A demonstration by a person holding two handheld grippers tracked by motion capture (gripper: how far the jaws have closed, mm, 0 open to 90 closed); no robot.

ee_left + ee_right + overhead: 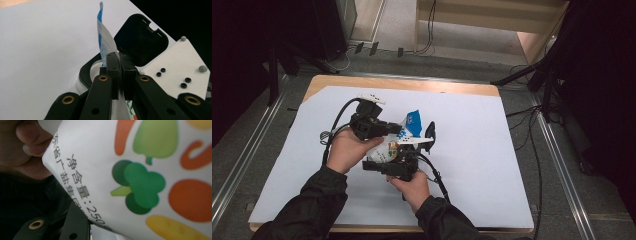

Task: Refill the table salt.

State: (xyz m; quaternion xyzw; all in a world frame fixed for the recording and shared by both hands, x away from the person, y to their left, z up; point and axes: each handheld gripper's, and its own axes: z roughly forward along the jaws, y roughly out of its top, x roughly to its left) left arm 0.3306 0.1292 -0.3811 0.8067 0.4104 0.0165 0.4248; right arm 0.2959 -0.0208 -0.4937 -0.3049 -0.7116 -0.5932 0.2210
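A: Start nearest the person — what were the hands doing?

B: The right tongs (399,159) sat closest, just on the near side of the white packet (398,142). In the right gripper view the packet (140,177) pressed right up against the lens, printed with vegetables and black characters, and one black jaw rose to its lower edge. The jaws stood partly apart, but I couldn't tell whether they had hold of the packet.

A: And the left tongs?

B: The left tongs (396,128) came in from the packet's left side. In the left gripper view the left tongs (119,75) were closed tight on the packet's (106,45) blue-and-white top edge, which stood up between the pads.

A: Where was the packet itself?

B: Held up between both tongs, above the middle of the white tabletop (472,150) — not lying flat. Just beyond the packet, a small black case (141,42) stood with its lid open.
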